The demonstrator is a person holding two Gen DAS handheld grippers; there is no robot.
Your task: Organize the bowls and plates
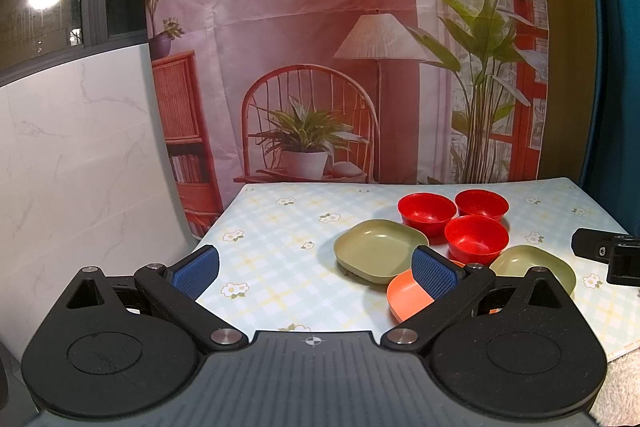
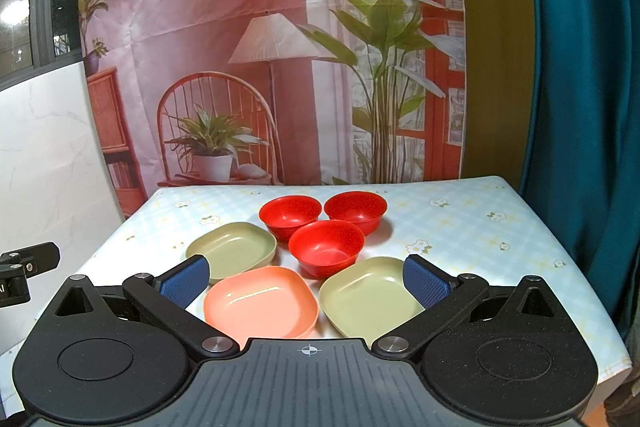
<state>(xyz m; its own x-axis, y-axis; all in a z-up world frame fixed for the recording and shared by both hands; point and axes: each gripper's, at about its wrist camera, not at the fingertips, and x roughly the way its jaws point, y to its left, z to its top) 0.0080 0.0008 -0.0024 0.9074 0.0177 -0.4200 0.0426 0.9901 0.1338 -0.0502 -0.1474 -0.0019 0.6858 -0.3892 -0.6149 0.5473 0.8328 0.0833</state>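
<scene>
Three red bowls sit together mid-table: a near one (image 2: 326, 247), a back left one (image 2: 290, 215) and a back right one (image 2: 355, 211). In front lie two green square plates, left (image 2: 232, 249) and right (image 2: 366, 297), and an orange plate (image 2: 260, 301). My right gripper (image 2: 306, 281) is open and empty above the near plates. My left gripper (image 1: 316, 269) is open and empty, left of the dishes; its right finger hides part of the orange plate (image 1: 406, 295). The left green plate (image 1: 378, 245) and the near red bowl (image 1: 476, 237) show there too.
The table (image 2: 460, 227) has a light checked cloth with flowers. A printed backdrop (image 2: 280, 47) hangs behind it, a teal curtain (image 2: 580, 107) to the right, a white marble wall (image 1: 72, 167) to the left. The other gripper's body shows at the frame edges (image 1: 608, 255) (image 2: 24, 267).
</scene>
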